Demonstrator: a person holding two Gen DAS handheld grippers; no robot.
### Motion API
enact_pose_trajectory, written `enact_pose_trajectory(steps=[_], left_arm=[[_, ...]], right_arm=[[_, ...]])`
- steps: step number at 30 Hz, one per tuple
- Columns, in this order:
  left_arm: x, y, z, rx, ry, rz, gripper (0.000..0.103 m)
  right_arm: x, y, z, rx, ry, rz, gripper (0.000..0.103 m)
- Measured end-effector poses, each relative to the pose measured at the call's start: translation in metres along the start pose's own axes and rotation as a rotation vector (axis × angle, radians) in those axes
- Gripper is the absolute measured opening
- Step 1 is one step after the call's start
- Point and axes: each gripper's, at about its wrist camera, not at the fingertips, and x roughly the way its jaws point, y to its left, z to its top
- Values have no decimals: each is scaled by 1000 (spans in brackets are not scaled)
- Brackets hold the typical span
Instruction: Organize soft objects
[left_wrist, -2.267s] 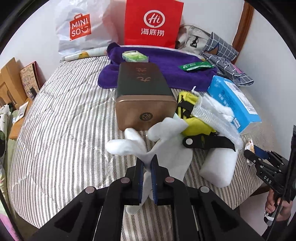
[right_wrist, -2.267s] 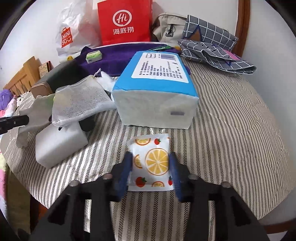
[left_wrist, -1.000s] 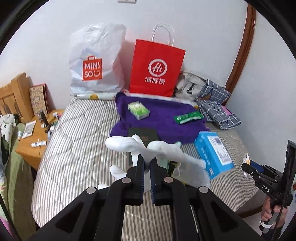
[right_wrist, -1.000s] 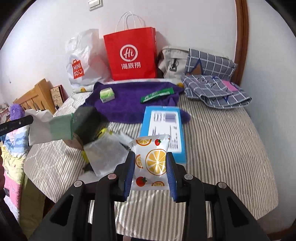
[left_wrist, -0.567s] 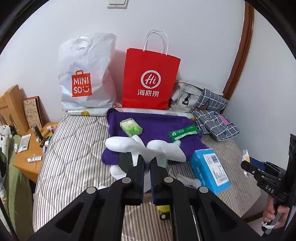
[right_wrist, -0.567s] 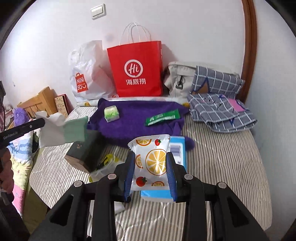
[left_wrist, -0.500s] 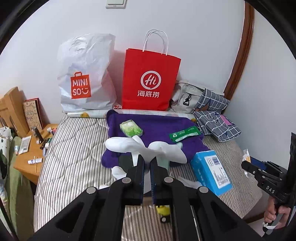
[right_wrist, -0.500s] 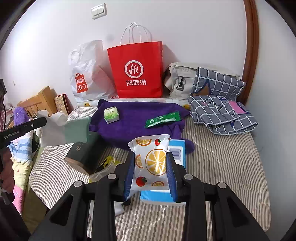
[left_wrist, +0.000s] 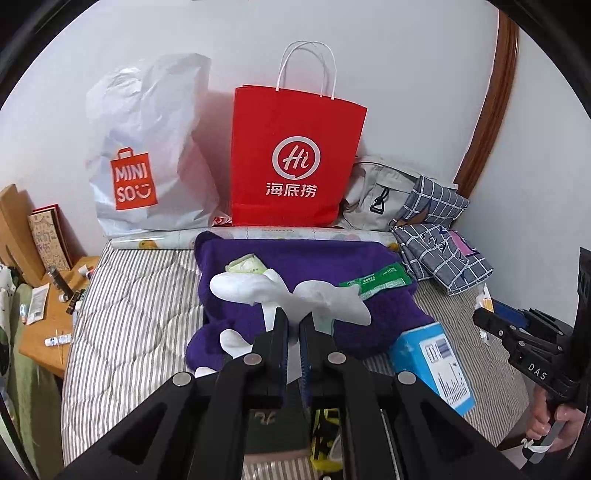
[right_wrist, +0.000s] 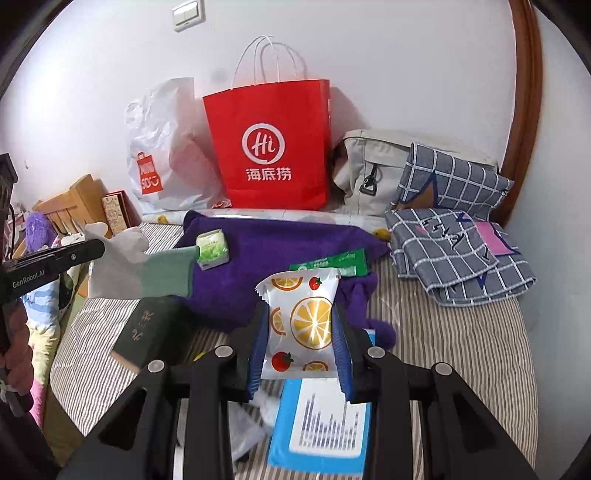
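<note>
My left gripper (left_wrist: 294, 325) is shut on a white glove (left_wrist: 288, 291) with a green cuff and holds it in the air above the bed. The glove also shows in the right wrist view (right_wrist: 136, 266) at the left, hanging from the left gripper (right_wrist: 92, 251). My right gripper (right_wrist: 300, 325) is shut on a white packet (right_wrist: 301, 321) printed with oranges and strawberries, held above a blue tissue pack (right_wrist: 325, 424). A purple towel (left_wrist: 306, 280) lies ahead with a small green tissue pack (left_wrist: 245, 265) and a green sachet (left_wrist: 375, 280) on it.
A red paper bag (left_wrist: 295, 155) and a white Miniso bag (left_wrist: 147, 158) stand against the wall. A grey bag (right_wrist: 369, 173) and checked cloth (right_wrist: 458, 251) lie at the right. A dark box (right_wrist: 151, 332) sits on the striped bed (left_wrist: 129, 321). A wooden side table (left_wrist: 55, 314) stands at the left.
Both grippers have risen from the bed and moved forward toward the purple towel, each keeping its hold. The glove and the packet were lifted off the bedcover.
</note>
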Motion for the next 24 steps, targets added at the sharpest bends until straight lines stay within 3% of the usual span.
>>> enact_pose_trajectory(steps=[16, 24], left_arm=[[70, 7, 25, -31, 91, -88, 7], [111, 8, 26, -54, 159, -121, 7]], right_arm=[[80, -16, 26, 13, 94, 16, 33], [125, -16, 26, 8, 186, 26, 33]])
